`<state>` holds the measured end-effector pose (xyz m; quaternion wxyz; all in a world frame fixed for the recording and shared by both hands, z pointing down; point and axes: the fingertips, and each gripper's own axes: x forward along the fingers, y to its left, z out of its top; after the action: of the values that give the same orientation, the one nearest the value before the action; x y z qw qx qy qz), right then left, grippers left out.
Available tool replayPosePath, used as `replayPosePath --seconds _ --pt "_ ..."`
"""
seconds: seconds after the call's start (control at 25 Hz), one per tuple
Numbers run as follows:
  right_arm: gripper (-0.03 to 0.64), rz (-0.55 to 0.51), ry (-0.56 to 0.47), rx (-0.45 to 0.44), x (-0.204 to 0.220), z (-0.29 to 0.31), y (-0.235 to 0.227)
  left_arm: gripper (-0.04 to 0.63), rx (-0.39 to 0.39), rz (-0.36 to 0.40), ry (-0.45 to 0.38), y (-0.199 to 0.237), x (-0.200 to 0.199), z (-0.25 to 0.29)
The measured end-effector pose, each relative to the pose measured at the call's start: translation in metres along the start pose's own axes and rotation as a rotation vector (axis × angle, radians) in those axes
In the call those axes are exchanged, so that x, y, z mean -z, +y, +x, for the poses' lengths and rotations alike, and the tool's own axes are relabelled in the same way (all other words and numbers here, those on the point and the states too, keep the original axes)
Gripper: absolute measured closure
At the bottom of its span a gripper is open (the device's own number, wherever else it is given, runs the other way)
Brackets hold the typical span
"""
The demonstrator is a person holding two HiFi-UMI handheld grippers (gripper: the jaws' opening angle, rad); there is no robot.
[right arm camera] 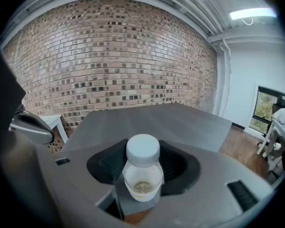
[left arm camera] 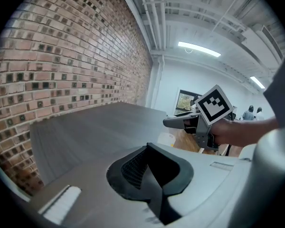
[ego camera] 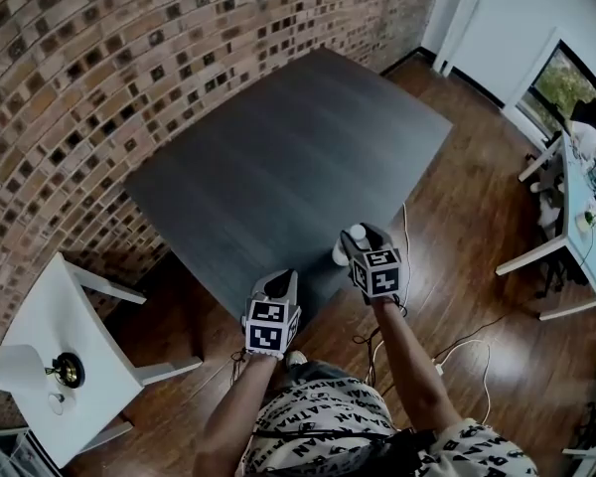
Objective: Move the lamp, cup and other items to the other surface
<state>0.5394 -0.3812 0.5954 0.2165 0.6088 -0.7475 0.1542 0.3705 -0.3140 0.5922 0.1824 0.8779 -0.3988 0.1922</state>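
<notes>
Room: brick wall (ego camera: 79, 68) behind a dark bench (ego camera: 278, 157) on a wood floor (ego camera: 457, 217).
Right gripper (ego camera: 362, 242): jaws partly closed on a small bottle (right arm camera: 142, 175), which is upright with its white cap on top.
Bottle's place: held at the near edge of the dark bench, just above its top, not set down.
Left gripper (left arm camera: 149, 170): jaws together with nothing between them, hanging off the near edge of the dark bench beside the right one.
Lamp (ego camera: 20, 366): on a small white bench (ego camera: 65, 316), well apart from the dark bench on the brick-wall side, with a small item beside it too small to name.
Step in hand: probably carrying the bottle across to the dark bench.
Next move: likely lower the bottle level onto bare bench top, base flat, then open the jaws. The lamp looks like the next thing to fetch.
</notes>
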Motion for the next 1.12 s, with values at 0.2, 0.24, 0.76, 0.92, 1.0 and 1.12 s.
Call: replayPosePath --seconds 0.2,0.24,0.76,0.92,1.0,1.12 --pt "0.400 -0.009 -0.003 -0.006 -0.003 0.004 -0.001 0.595 -0.006 -0.007 0.012 0.005 0.001 0.006" --pt "0.399 -0.015 -0.003 -0.005 -0.002 0.004 0.000 0.595 -0.005 -0.007 0.012 0.005 0.000 0.006" --pt "0.393 -0.011 -0.016 0.011 0.000 -0.002 0.003 0.595 0.005 -0.009 0.020 0.009 0.003 0.007" --pt "0.382 -0.008 -0.017 0.015 0.000 -0.004 0.004 0.595 0.004 -0.013 0.019 0.010 0.004 0.005" --pt "0.361 -0.007 -0.016 0.018 0.000 -0.004 0.004 0.595 0.003 -0.014 0.018 0.011 0.004 0.003" --pt "0.345 -0.004 -0.022 0.029 -0.002 -0.006 0.001 0.595 -0.001 -0.015 0.014 0.013 0.005 -0.001"
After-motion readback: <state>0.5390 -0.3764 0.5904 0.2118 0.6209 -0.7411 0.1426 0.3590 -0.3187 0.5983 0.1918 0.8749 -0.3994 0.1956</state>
